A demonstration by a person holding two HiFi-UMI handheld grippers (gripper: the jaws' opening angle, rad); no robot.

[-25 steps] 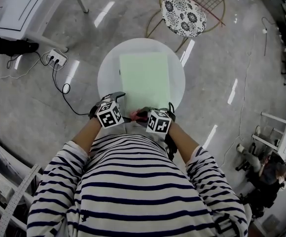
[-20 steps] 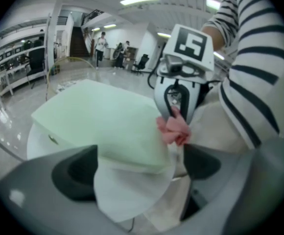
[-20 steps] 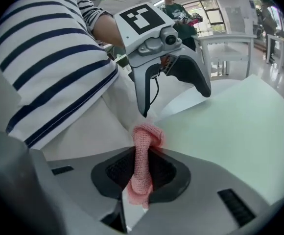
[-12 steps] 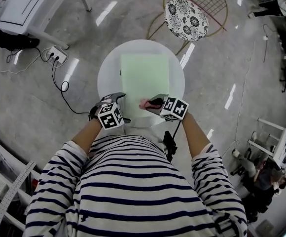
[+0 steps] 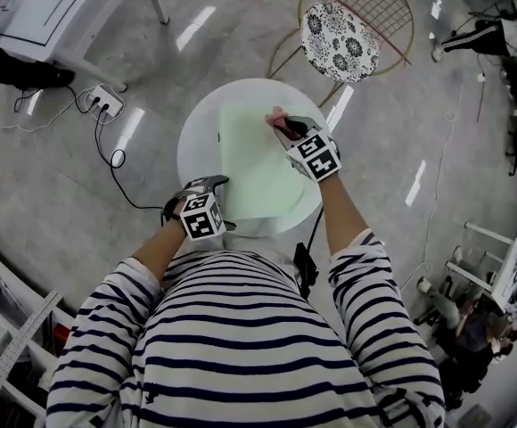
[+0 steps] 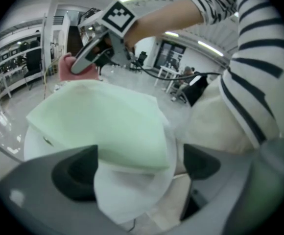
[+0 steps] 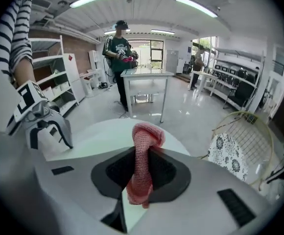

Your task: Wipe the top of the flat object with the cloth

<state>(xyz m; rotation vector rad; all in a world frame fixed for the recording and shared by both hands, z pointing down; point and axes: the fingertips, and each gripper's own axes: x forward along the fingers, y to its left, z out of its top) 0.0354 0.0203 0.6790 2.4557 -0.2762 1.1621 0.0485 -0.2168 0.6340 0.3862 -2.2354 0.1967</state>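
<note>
1. At the far end of the flat object (image 5: 251, 168), on the round white table (image 5: 192, 136): the right gripper (image 5: 287, 127) is clamped tight on the pink cloth (image 5: 275, 115). A knitted wad stands past the jaw tips and a tail hangs down behind them.
2. Left gripper (image 5: 209, 185) sits low at the table's near-left edge, jaws wide apart, gripping nothing. Its own view shows the flat object's near corner and the table rim in the gap. Whether it touches either, I cannot tell.
3. Risk: the flat object looks light and lies loose on a smooth top, its near corner close to the rim. A dragging stroke could shove or swivel it, perhaps over the edge, if nothing pins it down.
4. Risk: little cloth shows beyond the jaws. Tilted too steeply, the hard jaw tips would scrape the surface instead of the cloth. Held too shallow, the wad would skim without pressure.
5. Risk: a narrow wad wipes narrow stripes. Widely spaced passes would likely leave unwiped bands, most likely along the left side and near corners.
6. Risk: the pinch is on a thin fold, so friction on a pull stroke could draw the cloth out of the jaws.
7. Position: the cloth lies at the flat object's far edge, slightly right of its middle. I cannot tell whether it is pressing or just above. Nearly all of the surface lies between the right gripper and the person. The left gripper waits toward the opposite, near-left corner, well apart from the cloth.
</note>
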